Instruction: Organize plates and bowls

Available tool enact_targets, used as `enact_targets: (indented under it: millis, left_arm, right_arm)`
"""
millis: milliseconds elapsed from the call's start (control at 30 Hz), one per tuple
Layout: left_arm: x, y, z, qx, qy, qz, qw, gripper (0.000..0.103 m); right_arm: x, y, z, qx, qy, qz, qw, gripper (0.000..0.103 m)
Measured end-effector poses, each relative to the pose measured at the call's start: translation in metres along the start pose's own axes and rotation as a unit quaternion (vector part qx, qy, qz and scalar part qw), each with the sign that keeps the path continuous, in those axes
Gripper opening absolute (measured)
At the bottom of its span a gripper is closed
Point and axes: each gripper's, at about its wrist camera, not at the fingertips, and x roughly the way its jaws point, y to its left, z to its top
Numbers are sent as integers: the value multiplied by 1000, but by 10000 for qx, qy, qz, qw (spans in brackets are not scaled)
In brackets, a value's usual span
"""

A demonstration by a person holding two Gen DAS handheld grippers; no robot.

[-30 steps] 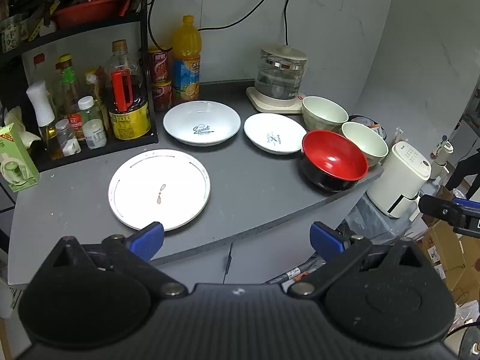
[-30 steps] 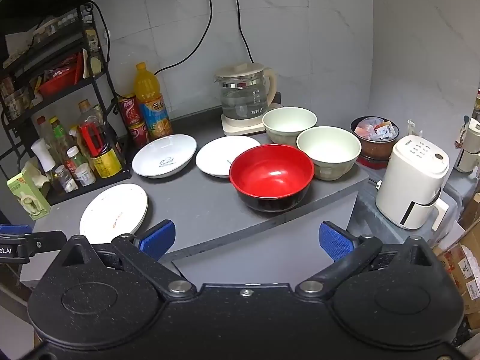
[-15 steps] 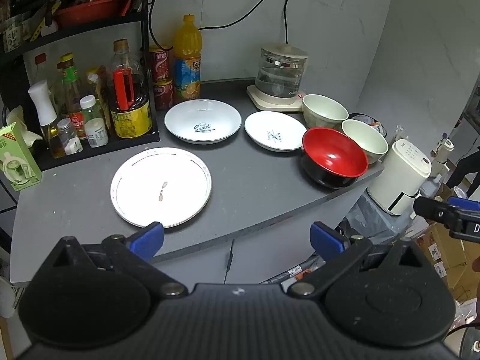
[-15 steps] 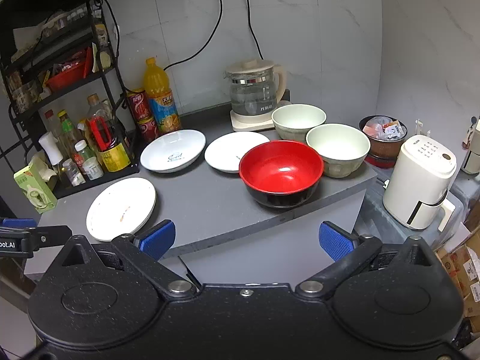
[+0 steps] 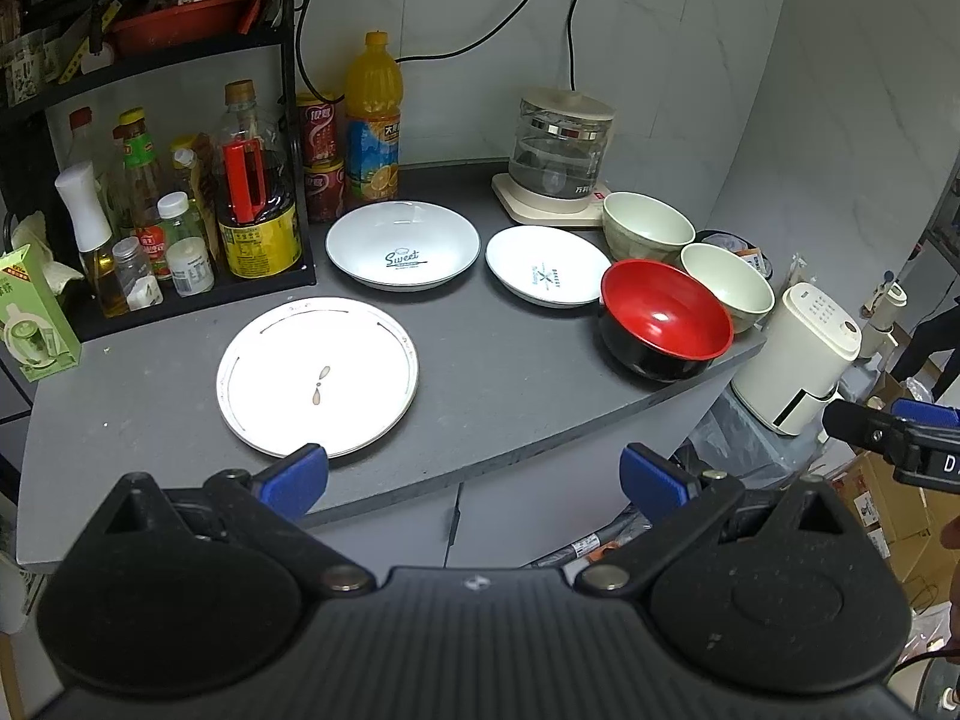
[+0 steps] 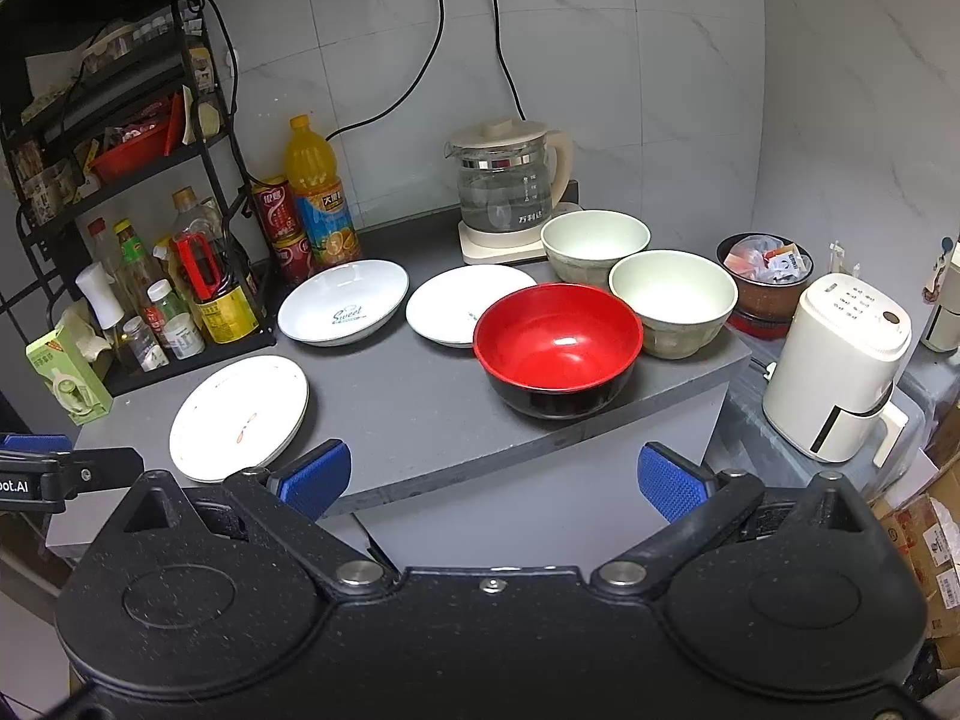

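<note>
On the grey counter [image 5: 498, 372] lie a flat white plate [image 5: 317, 377] at the front left, a deep white "Sweet" plate [image 5: 403, 245] and a small white plate [image 5: 543, 265] behind. A red-and-black bowl [image 5: 665, 319] stands at the right edge, with two pale green bowls [image 5: 647, 233] [image 5: 727, 283] behind it. My left gripper [image 5: 474, 477] is open and empty, in front of the counter edge. My right gripper [image 6: 493, 475] is open and empty, below the red bowl [image 6: 558, 348]; the flat plate [image 6: 240, 417] is at its left.
A black rack [image 5: 180, 204] of bottles stands at the back left with an orange juice bottle [image 5: 373, 120] and cans. A glass kettle [image 5: 561, 156] is at the back. A white appliance [image 6: 840, 366] and a snack bowl [image 6: 765, 276] sit right of the counter.
Both grippers have drifted slightly; the right view shifted a little up and right. Nothing on the counter moved and both grippers stay open.
</note>
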Motion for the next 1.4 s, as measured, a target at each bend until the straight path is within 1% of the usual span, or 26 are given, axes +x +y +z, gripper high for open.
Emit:
enact_targets:
  millis: [700, 1400]
  left_arm:
    - [-5, -10, 1, -31, -15, 5, 10000, 103]
    - [-10, -9, 4, -43, -13, 60, 10000, 102]
  right_arm:
    - [-4, -3, -3, -57, -7, -8, 10000, 103]
    - [-8, -7, -1, -78, -35, 94, 9999, 103]
